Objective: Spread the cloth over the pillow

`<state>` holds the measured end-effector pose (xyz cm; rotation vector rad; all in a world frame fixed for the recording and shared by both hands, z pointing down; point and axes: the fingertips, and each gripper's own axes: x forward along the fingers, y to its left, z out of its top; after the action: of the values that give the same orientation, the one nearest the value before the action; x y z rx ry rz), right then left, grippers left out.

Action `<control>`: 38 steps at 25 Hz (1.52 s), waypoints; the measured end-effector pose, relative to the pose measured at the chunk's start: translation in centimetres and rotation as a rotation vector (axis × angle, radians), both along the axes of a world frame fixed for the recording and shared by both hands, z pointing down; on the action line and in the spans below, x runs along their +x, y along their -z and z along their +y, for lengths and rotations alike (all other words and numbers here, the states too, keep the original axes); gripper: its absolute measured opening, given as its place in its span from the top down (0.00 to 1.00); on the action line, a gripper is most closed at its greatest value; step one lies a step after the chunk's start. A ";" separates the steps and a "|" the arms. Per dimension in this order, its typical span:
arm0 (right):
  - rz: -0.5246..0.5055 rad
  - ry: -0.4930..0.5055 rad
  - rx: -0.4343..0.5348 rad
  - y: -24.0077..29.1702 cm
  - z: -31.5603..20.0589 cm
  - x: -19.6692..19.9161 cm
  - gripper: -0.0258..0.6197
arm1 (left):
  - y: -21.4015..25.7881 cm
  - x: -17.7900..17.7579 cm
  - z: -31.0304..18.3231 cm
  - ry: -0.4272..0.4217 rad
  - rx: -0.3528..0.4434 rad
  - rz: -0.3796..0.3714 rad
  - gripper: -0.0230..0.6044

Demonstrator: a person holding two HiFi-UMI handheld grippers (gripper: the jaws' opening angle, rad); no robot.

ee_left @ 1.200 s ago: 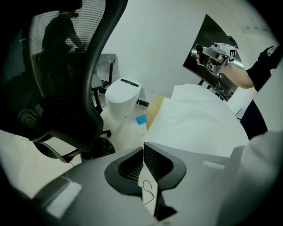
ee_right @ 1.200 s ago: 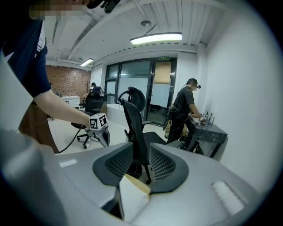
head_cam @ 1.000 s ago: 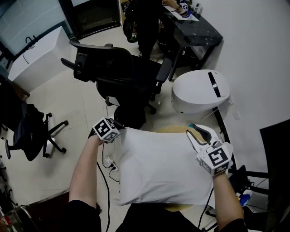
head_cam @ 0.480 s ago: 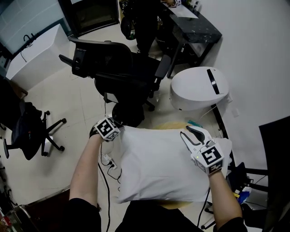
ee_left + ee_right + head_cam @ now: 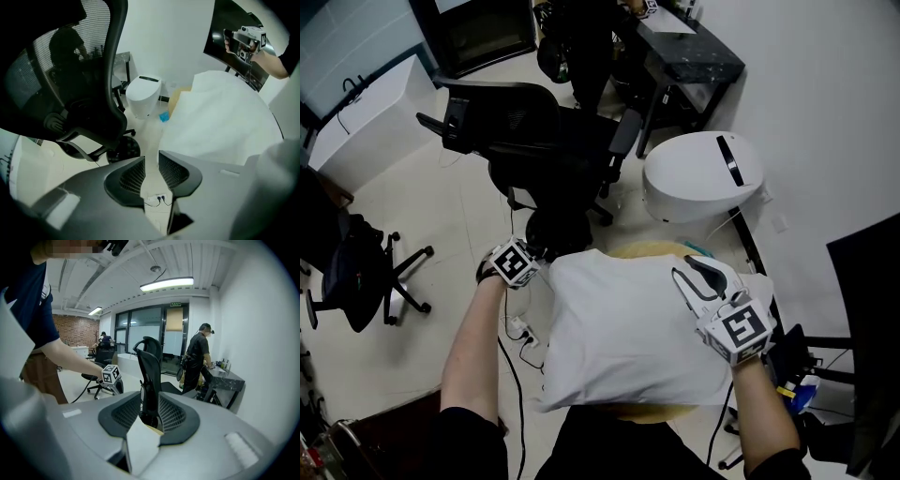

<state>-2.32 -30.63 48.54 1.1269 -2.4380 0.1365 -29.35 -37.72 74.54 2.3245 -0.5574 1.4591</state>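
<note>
A white cloth (image 5: 623,328) lies spread over the pillow on a round tan table (image 5: 649,249); the pillow itself is hidden under it. My left gripper (image 5: 534,260) points down at the cloth's far left corner. Its jaws have just been opening; in the left gripper view only floor shows between the left gripper's (image 5: 151,161) mesh pads, and the cloth (image 5: 225,122) lies to the right of them. My right gripper (image 5: 690,275) is over the far right corner. In the right gripper view that gripper (image 5: 151,405) is shut on a white fold of cloth (image 5: 142,446).
A black office chair (image 5: 544,141) stands just beyond the table. A white round bin (image 5: 703,178) sits at the far right by a black desk (image 5: 680,52), where a person (image 5: 197,357) stands. Cables and a power strip (image 5: 521,330) lie on the floor at left.
My left gripper has sunk a little at the cloth's far left corner. My right gripper has shifted slightly toward the middle over the far right corner, still with the cloth.
</note>
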 end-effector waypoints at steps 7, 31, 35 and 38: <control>-0.021 0.048 0.056 2.6 4.2 -0.6 0.76 | 5.9 -0.8 5.0 0.011 0.089 0.054 0.81; -0.035 0.083 0.118 5.9 23.9 3.2 0.76 | 3.0 2.4 31.3 0.129 -0.126 0.304 0.86; -0.043 0.024 0.096 5.3 23.5 4.3 0.76 | 3.1 2.7 31.5 0.043 -0.095 0.277 0.96; -0.048 -0.027 0.086 5.0 22.7 4.5 0.76 | 3.1 1.7 30.8 0.002 -0.045 0.222 0.96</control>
<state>2.18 -7.91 43.58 1.2067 -2.4929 0.0686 -27.64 -6.92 71.40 2.4078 -0.4608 1.1790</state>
